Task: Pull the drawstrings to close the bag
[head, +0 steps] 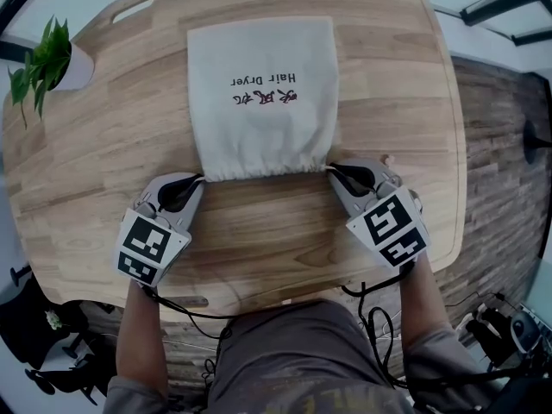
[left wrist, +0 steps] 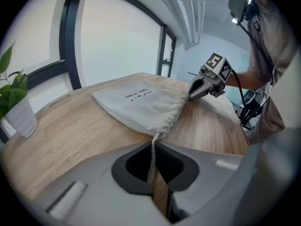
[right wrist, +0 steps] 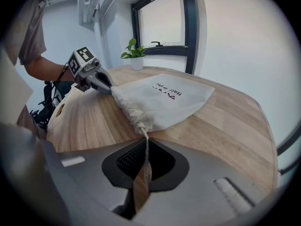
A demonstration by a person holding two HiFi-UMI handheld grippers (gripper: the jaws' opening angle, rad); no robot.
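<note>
A pale cloth drawstring bag [head: 262, 93] printed "Hair Dryer" lies flat on the wooden table [head: 103, 171], its gathered mouth toward me. My left gripper [head: 195, 180] is shut on the left drawstring [left wrist: 152, 157] at the mouth's left corner. My right gripper [head: 333, 174] is shut on the right drawstring [right wrist: 145, 150] at the right corner. The bag's mouth [head: 263, 169] is puckered between them. Each gripper view shows the cord running from the bag [left wrist: 141, 105] [right wrist: 160, 100] into closed jaws, with the other gripper [left wrist: 207, 81] [right wrist: 91, 76] across the mouth.
A potted green plant [head: 43, 63] stands at the table's far left [left wrist: 14, 102] [right wrist: 134, 55]. A slot handle [head: 134, 9] is cut in the tabletop's far left edge. Cables hang below the near edge by my legs.
</note>
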